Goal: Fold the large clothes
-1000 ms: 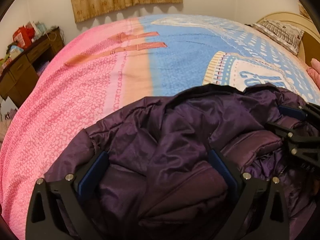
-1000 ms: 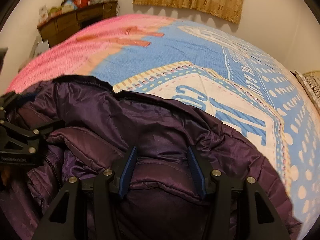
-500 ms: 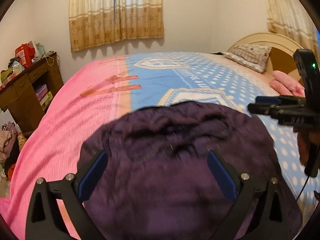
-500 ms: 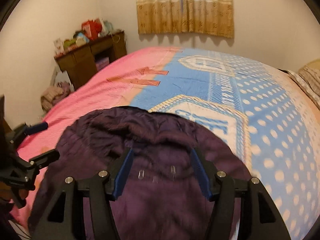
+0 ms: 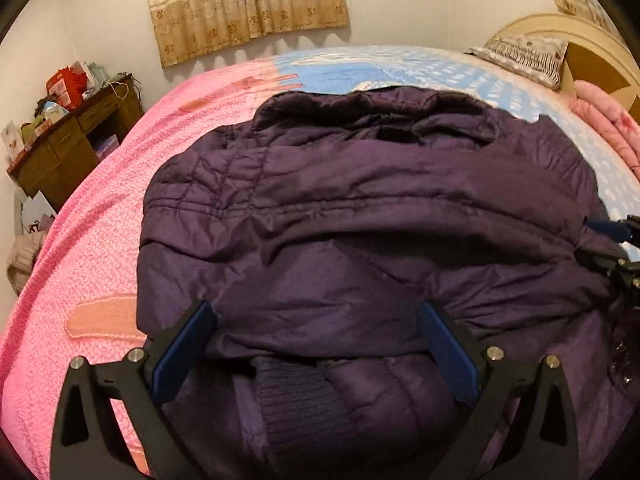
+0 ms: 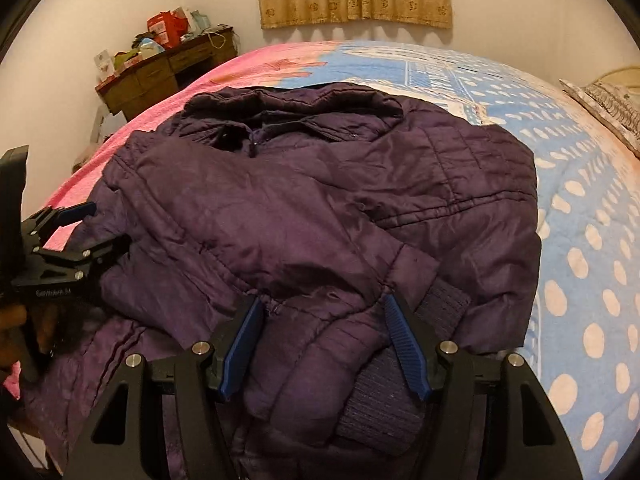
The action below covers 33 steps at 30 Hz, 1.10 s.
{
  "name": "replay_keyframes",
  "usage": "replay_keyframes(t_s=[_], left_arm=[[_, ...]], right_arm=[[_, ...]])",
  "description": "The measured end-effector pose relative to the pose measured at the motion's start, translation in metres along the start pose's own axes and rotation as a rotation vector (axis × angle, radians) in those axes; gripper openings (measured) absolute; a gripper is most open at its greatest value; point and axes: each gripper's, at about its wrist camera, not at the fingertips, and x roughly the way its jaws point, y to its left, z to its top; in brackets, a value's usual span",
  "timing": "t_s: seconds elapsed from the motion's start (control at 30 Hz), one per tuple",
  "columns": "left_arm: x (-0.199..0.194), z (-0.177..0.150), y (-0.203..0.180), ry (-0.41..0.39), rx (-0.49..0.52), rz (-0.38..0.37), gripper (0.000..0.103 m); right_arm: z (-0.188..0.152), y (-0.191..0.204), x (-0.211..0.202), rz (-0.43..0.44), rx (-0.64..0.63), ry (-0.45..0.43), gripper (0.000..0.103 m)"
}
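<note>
Bedding in pink and blue carries the purple jacket [image 6: 320,208]. Nearest, the right hand-held gripper [image 6: 324,340] is opening, pads clear of the cuffs; the left hand-held gripper [image 5: 316,348] stands spread. Both have backed off since the fold, leaving sleeves crossed, collar [image 5: 372,108] farthest.

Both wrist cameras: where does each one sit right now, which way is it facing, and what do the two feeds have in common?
Left wrist: on the left gripper, looking down over the purple jacket toward the curtain; its open jaws show, with the right gripper at the right edge.
Right wrist: on the right gripper, same heading; its opening jaws straddle the jacket's sleeve, with the left gripper at the left edge.
Shared: jacket, bed, curtain, desk.
</note>
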Motion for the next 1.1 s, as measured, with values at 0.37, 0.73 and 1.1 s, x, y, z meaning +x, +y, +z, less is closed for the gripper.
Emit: replay_keyframes(t_s=[0.37,0.73,1.1], left_arm=[[-0.135,-0.075,0.033,-0.129,-0.055,-0.067,0.103],[-0.152,-0.179,0.073,-0.084,-0.199,-0.118,0.103],[-0.130,-0.197,0.065,-0.034,-0.274,-0.226,0.089]], right_arm=[[-0.077,-0.024,-0.128,0.112,0.151,-0.083,0.068],[-0.191,-0.044,-0.152,0.087,0.282,-0.038,0.068],[-0.206,-0.030,-0.150,0.153,0.276,-0.082,0.062]])
